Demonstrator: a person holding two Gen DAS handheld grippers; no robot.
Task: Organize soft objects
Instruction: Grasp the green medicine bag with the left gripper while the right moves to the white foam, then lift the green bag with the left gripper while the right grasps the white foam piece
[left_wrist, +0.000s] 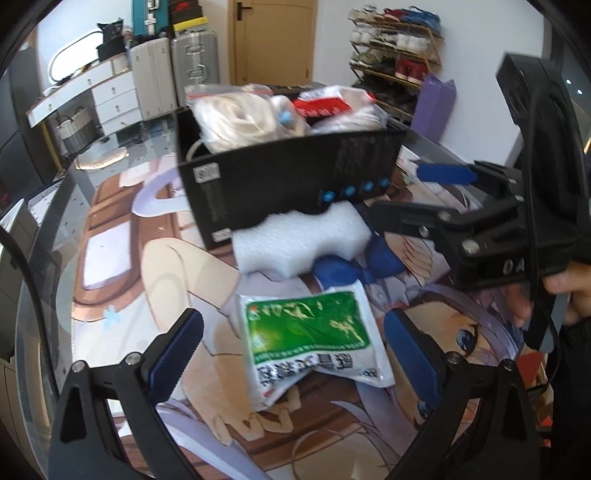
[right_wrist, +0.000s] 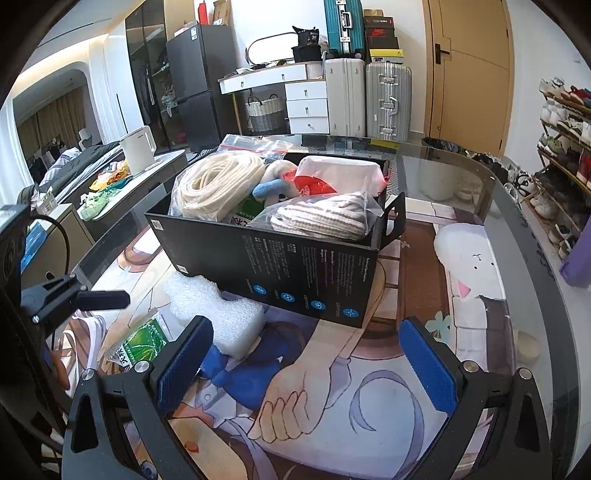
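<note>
your left gripper (left_wrist: 293, 345) is spread wide over the green bag (left_wrist: 314, 339) (nothing held yet). your right gripper (right_wrist: 306, 358) gapes empty too, near the foam (right_wrist: 218, 314). likely next: close on the bag, lift it into the full box (right_wrist: 280, 258).

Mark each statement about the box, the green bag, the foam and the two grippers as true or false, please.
1. The green bag lies inside the box. False: it lies on the mat, outside it.
2. The left gripper is open. True.
3. The foam lies beside the box. True.
4. The right gripper holds the foam. False: it is open and holds nothing.
5. The box is empty. False: it holds bagged rope and other soft things.
</note>
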